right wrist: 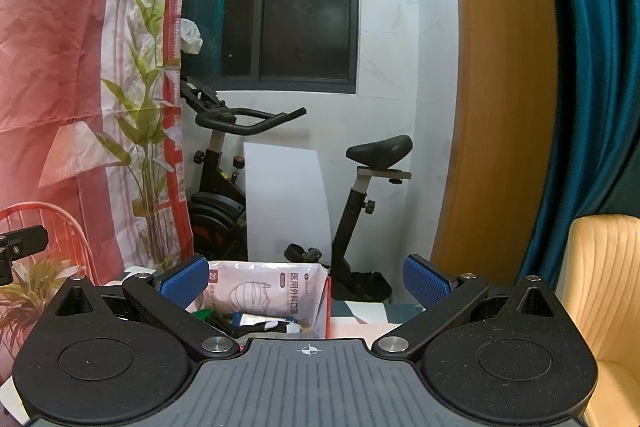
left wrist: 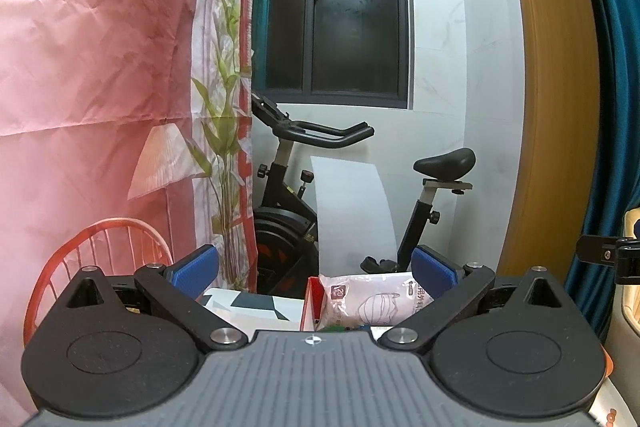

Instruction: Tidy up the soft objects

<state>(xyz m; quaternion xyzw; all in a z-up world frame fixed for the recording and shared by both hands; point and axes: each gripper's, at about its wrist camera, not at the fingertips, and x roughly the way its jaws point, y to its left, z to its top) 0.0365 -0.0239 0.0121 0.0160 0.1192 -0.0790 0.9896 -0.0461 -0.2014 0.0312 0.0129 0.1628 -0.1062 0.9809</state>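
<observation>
A pink pack of face masks [left wrist: 376, 301] stands upright in a red-and-white box [left wrist: 310, 305] low in the left wrist view, just beyond my left gripper [left wrist: 316, 267], which is open with nothing between its blue pads. In the right wrist view the same mask pack [right wrist: 260, 289] leans in the box [right wrist: 322, 311] over several small soft items [right wrist: 256, 321], partly hidden by the gripper body. My right gripper [right wrist: 306, 277] is open and empty, held above and behind the box.
A black exercise bike [left wrist: 320, 187] stands against the white wall under a dark window. A pink printed cloth [left wrist: 100, 87] hangs at left, a red wire chair [left wrist: 100, 255] below it. A wooden door frame [right wrist: 496, 87], teal curtain [right wrist: 592, 67] and yellow armchair [right wrist: 604, 287] are at right.
</observation>
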